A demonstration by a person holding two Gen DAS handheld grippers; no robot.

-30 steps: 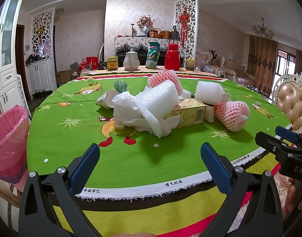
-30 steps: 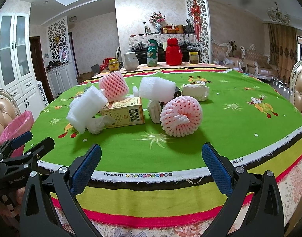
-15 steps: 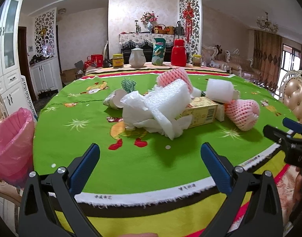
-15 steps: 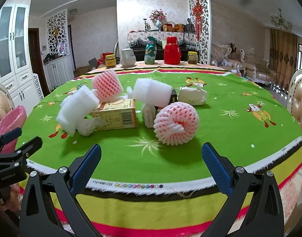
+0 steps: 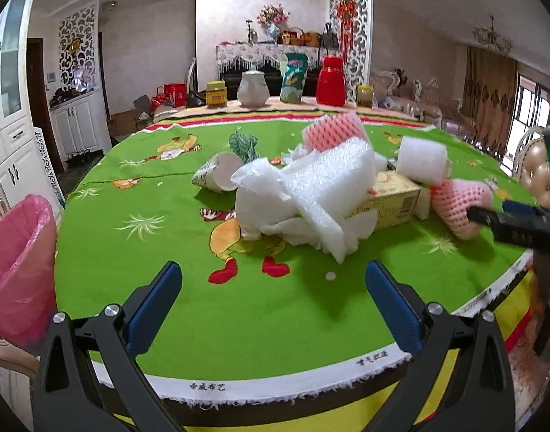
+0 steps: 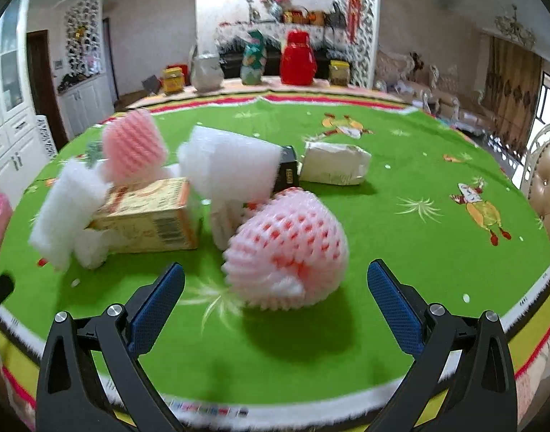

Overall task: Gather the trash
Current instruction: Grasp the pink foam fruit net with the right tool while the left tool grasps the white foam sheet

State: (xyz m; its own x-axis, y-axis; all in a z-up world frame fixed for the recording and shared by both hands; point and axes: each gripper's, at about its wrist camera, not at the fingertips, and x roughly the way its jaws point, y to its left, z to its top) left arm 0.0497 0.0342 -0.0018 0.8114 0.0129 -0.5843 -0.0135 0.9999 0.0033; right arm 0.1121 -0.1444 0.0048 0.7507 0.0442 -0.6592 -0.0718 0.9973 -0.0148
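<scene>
Left gripper: jaws spread wide, nothing between them, touching nothing; it hangs over the near part of the green tablecloth. Pink-lined bin stands off the table's left edge.

Ahead of the left gripper: crumpled white foam sheet, nearest item of the trash pile. Behind it to the left, a tipped paper cup. A pink foam net sits on top at the back. The yellow carton touches the foam sheet's right side.

Right gripper: jaws also spread wide, holding nothing. A second pink foam fruit net lies on the cloth just ahead, roughly centred between the fingers; contact cannot be told, view blurred. White foam roll and white wrapped packet lie behind it.
</scene>
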